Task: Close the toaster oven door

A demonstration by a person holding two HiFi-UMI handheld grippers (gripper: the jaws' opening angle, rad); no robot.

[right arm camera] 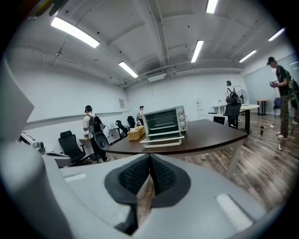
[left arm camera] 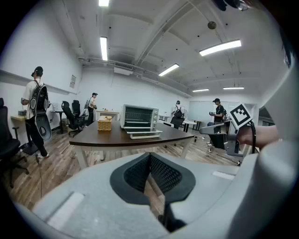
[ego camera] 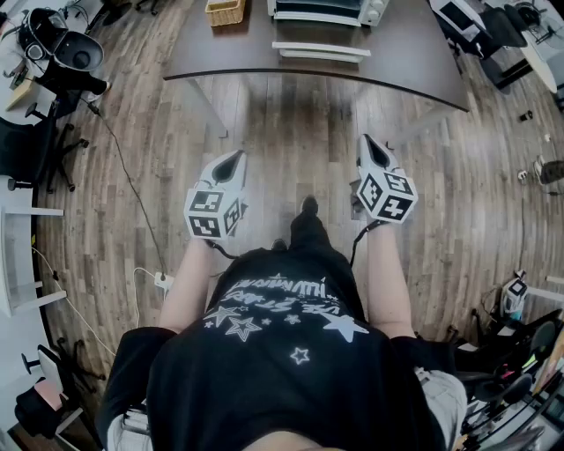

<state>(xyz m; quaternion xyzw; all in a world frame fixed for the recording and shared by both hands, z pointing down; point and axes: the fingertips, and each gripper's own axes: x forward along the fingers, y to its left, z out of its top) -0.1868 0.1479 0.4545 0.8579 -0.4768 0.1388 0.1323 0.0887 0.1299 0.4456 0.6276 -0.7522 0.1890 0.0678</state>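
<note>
L gripper (ego camera: 233, 158) & R gripper (ego camera: 371, 143) held clenched, empty, well off dark curved table (ego camera: 414, 62). Silver toaster oven (right arm camera: 163, 121) w/ pale drop-down door (right arm camera: 162, 140) open nr front edge. Risk: oven could be shoved back if door is pushed flat-on.

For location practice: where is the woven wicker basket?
Top of head view: the woven wicker basket sits on the dark table, left of the silver toaster oven.

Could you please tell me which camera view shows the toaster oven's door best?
The right gripper view: the toaster oven faces the camera, its door folded down open. The left gripper view shows the same, slightly smaller. The head view sees it from above, the oven cut off at the top edge.
</note>
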